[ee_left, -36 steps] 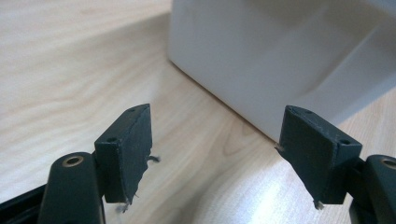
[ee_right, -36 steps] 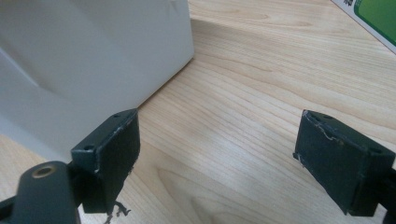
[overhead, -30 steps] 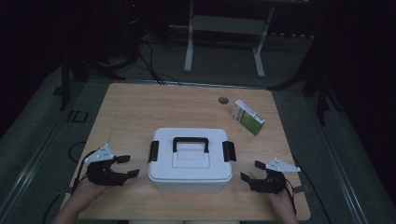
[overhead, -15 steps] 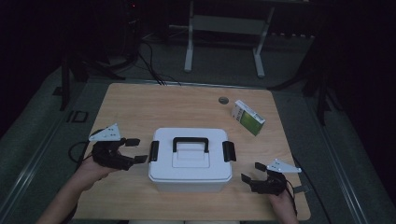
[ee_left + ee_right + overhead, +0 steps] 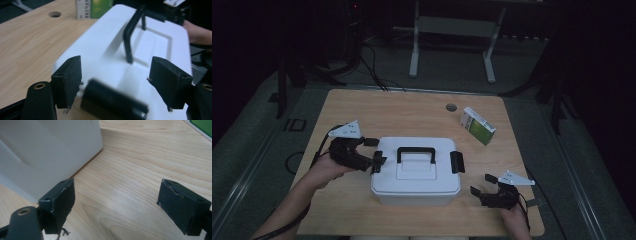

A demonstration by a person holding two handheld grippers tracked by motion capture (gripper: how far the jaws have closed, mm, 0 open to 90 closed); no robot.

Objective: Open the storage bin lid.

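A white lidded box [image 5: 416, 172] with a black carry handle [image 5: 416, 150] stands mid-table, a black latch on each end. My left gripper [image 5: 374, 151] is raised at the box's left end, open, its jaws to either side of the left latch [image 5: 377, 163]. In the left gripper view the gripper [image 5: 117, 82] is wide apart, and the blurred latch [image 5: 112, 105] lies low between the pads without touching them, with the handle [image 5: 131, 37] beyond. My right gripper [image 5: 482, 184] rests open on the table by the box's front right corner. In its own view the gripper [image 5: 120, 205] holds nothing and the box wall [image 5: 50, 150] is at left.
A green and white carton [image 5: 478, 126] lies at the back right of the wooden table [image 5: 412, 117], near a round cable hole [image 5: 451, 107]. Cables and a white stand's legs [image 5: 414, 50] are on the dark floor behind. The table's edges are close to both hands.
My left gripper has risen off the table and moved right, up to the box's left latch. Its jaws have kept the same width. The right gripper has stayed put.
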